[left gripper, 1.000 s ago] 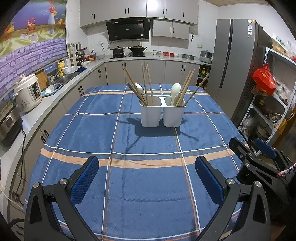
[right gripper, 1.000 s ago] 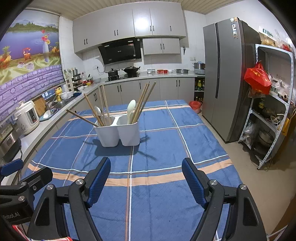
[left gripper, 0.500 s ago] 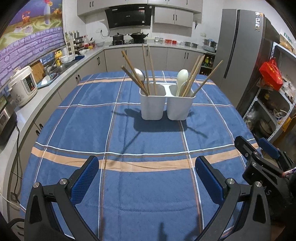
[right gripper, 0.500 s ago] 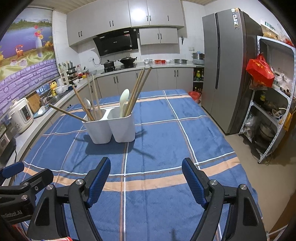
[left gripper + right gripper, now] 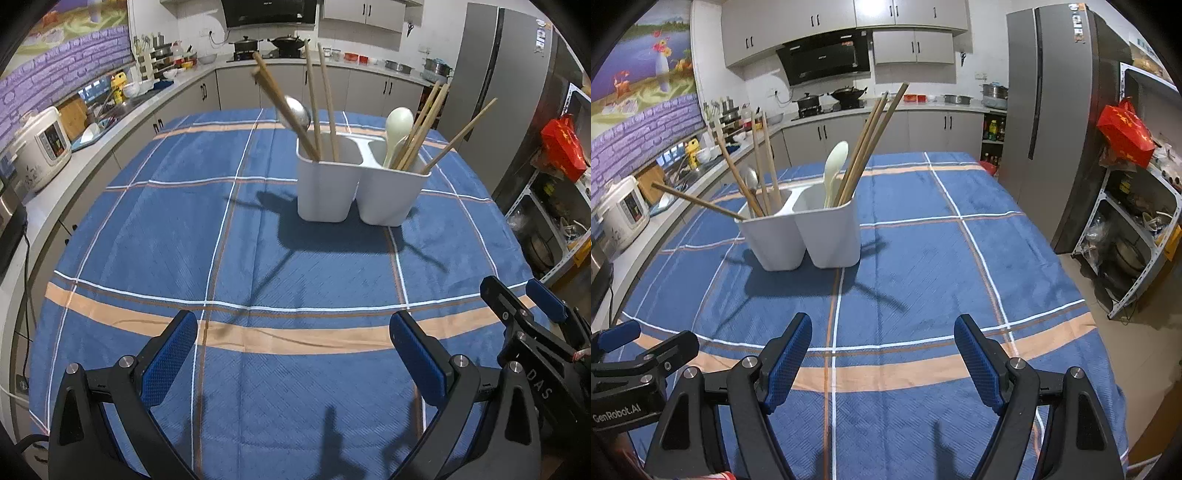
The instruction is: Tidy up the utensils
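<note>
Kitchen counters (image 5: pixel 92 147) wrap behind a table under a blue plaid cloth (image 5: pixel 258 240). At its left edge, a rice cooker (image 5: pixel 44 147) sits on the counter. Left gripper (image 5: pixel 293 354) hovers low over the cloth, jaws spread wide with nothing between them. Ahead stands the white two-compartment holder (image 5: pixel 362 184), chopsticks (image 5: pixel 314 107) and a metal spoon (image 5: pixel 295 116) in its left half, a pale spoon (image 5: pixel 397 129) and more chopsticks in the right. Right gripper (image 5: pixel 882 360) also gapes empty.
</note>
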`<state>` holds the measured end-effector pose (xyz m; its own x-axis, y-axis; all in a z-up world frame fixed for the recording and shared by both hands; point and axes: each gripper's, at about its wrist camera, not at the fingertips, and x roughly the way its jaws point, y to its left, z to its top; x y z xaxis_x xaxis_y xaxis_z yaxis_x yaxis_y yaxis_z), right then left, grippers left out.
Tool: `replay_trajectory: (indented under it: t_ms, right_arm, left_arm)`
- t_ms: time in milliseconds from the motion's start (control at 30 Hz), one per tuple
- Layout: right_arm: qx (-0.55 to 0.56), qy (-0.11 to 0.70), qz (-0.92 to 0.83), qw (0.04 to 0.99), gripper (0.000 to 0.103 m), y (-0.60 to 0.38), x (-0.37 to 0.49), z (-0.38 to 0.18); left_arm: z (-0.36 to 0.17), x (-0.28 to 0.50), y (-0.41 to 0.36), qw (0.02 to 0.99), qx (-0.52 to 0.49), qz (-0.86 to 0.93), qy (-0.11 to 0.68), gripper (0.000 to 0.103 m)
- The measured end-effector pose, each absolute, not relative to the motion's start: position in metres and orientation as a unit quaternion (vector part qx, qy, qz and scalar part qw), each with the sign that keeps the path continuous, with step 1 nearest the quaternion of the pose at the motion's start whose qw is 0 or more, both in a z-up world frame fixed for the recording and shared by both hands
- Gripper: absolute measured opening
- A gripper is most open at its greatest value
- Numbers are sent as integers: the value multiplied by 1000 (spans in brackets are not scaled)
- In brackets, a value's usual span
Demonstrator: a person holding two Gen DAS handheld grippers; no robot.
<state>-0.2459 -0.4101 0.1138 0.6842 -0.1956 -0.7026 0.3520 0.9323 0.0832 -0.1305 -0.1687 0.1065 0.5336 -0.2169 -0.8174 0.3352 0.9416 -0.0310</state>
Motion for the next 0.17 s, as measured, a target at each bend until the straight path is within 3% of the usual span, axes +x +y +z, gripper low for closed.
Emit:
replay_trajectory:
  t_ms: [167]
  right_arm:
    - [110,382,-145,906,83,-410,-241,104]
  left_arm:
    - [97,-127,-168,868,68,-161,465,103]
